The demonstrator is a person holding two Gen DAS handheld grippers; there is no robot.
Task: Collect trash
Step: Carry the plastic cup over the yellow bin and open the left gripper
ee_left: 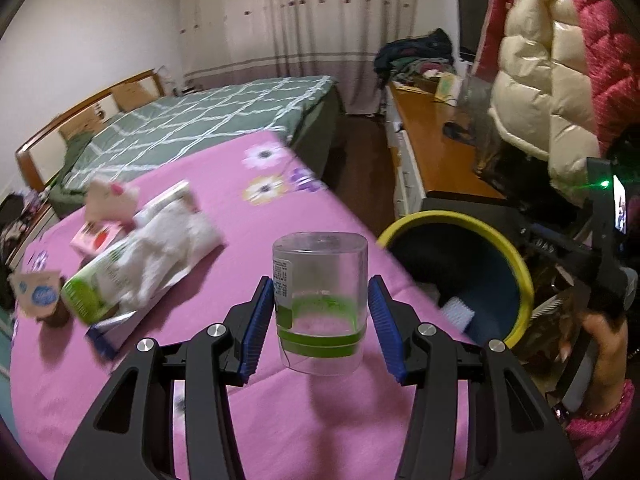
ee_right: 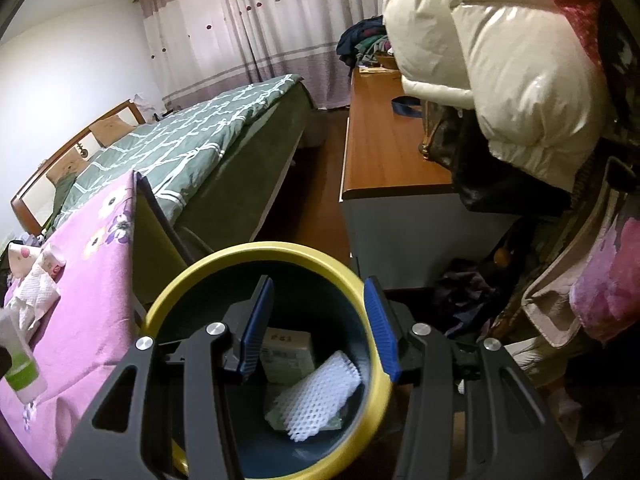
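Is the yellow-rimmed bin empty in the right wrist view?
No: the bin already holds a white foam net and a small packet lying at its bottom.

- The left wrist camera sat just behind its own jaws, looking forward and downward across the pink table (ee_left: 280,208) toward the bed (ee_left: 208,116) and curtains (ee_left: 304,20).
- It was close to the table, with the yellow-rimmed bin (ee_left: 516,256) at its right edge.
- The right wrist camera sat behind its jaws too, tilted down almost straight into that bin (ee_right: 224,264), very near it.
- It kept the table's edge (ee_right: 92,280) on its left.
- Both views shared the bin, the table, the bed (ee_right: 192,140), the curtains (ee_right: 256,28), the wooden sideboard (ee_right: 380,140) and the cream puffer jacket (ee_right: 500,60).
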